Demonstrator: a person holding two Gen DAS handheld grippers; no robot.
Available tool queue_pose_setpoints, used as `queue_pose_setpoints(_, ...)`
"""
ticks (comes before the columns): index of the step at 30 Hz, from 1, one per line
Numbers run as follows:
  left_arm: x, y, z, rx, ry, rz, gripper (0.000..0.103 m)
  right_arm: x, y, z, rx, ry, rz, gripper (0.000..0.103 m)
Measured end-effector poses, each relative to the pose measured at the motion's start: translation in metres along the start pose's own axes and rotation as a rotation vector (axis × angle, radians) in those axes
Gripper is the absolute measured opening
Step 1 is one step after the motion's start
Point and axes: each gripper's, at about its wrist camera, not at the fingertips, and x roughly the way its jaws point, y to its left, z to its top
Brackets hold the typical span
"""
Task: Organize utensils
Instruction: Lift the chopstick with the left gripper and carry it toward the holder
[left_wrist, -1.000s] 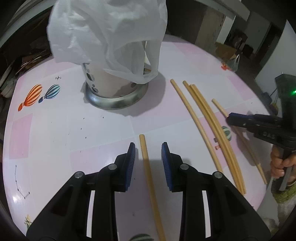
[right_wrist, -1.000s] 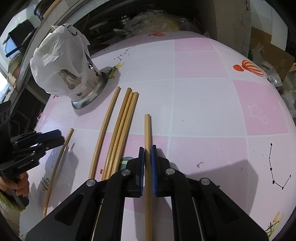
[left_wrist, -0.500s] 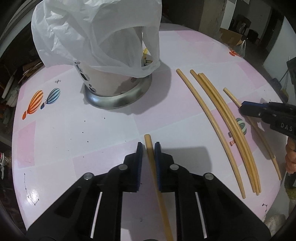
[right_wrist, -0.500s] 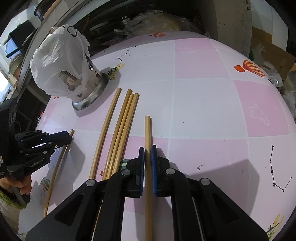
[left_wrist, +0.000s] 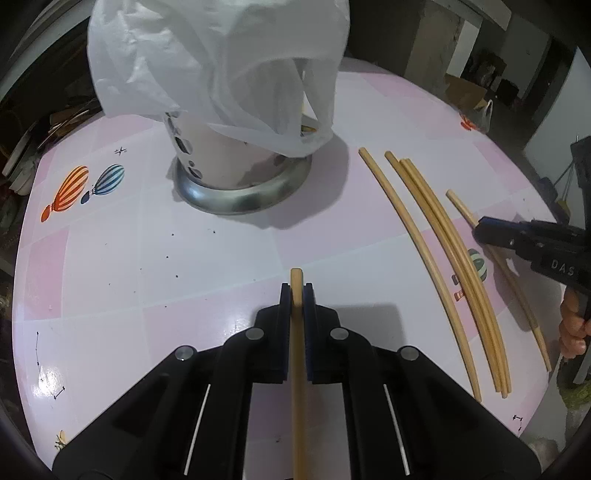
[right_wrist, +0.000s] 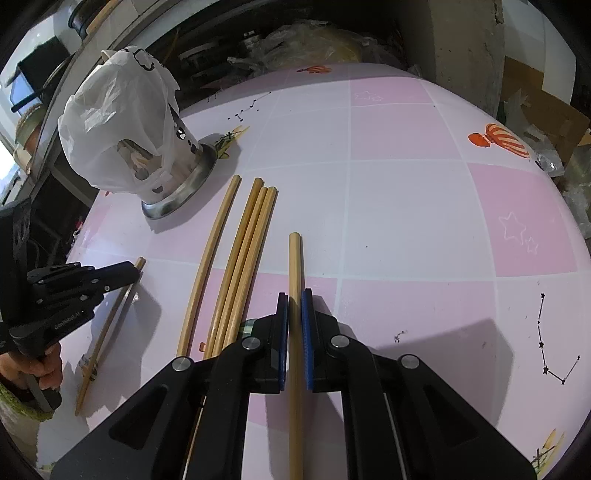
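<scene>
Both grippers were clamped on chopsticks. The left gripper had its fingers pressed together on a single chopstick close to its far tip, the stick running lengthwise between the fingers and back toward the camera, so that only a short stub stood out ahead. The right gripper likewise had its fingers shut on another chopstick, gripped further back, with a longer stretch showing in front. The metal holder, draped in a white plastic bag, stood on the pink-checked surface ahead of the left gripper and somewhat to the left; from the right gripper it lay well off to the upper left, past four loose chopsticks lying nearly parallel between the two held sticks. The left hand seemed the nearer to the holder. Its stick pointed roughly toward the holder, so the next move would probably call for lifting and tipping it upright over the opening, which the bag partly veiled.
</scene>
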Motion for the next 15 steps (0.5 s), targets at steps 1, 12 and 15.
queue_pose_setpoints(1,-0.002,0.001,0.001,-0.003,-0.008,-0.002,0.005,0.000,0.000,0.000,-0.002,0.001,-0.002,0.008)
queue_pose_setpoints(12,-0.045,0.008,0.011,-0.030,-0.112,-0.024,0.005,0.004,0.004,0.008,-0.059,0.037,-0.018,0.009)
queue_pose_setpoints(15,-0.061,0.011,0.014,-0.041,-0.148,-0.039,0.005,0.005,0.005,0.012,-0.075,0.051,-0.028,0.009)
